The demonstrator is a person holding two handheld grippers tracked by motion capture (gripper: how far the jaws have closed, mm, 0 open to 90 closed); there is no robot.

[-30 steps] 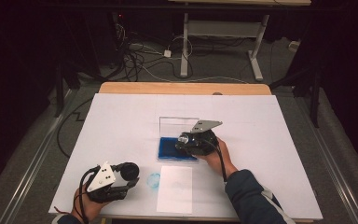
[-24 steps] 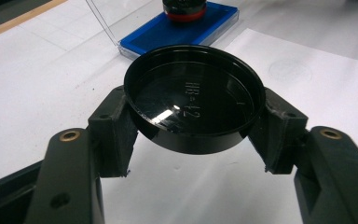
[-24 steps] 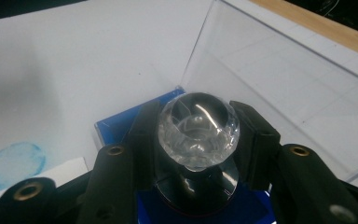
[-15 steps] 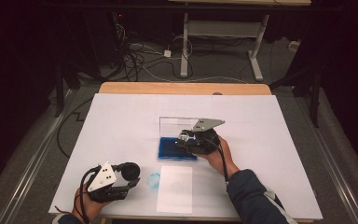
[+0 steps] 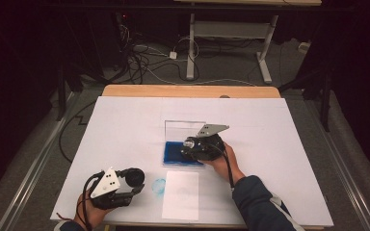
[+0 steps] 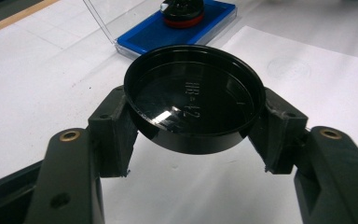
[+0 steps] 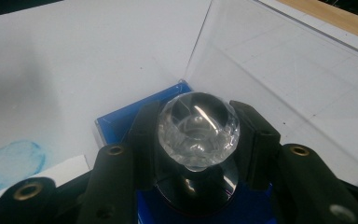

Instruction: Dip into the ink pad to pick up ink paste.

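Observation:
A stamp with a clear faceted knob (image 7: 197, 126) stands on the blue ink pad (image 7: 116, 123), and my right gripper (image 7: 198, 135) is shut on that knob. From above, the right gripper (image 5: 195, 145) sits over the ink pad (image 5: 173, 155), whose clear lid (image 5: 185, 129) stands up behind it. Near the table's front left, my left gripper (image 5: 137, 179) is shut on a round black cap (image 6: 194, 95), held hollow side up above the table. Beyond the cap I see the stamp's red-ringed base (image 6: 182, 14) on the ink pad (image 6: 144, 35).
A white sheet of paper (image 5: 180, 195) lies at the front edge, with a faint round print (image 6: 289, 70) on it. A pale blue ink smudge (image 5: 158, 186) marks the white table cover (image 5: 125, 125) left of the sheet. Cables and a desk frame lie on the floor beyond.

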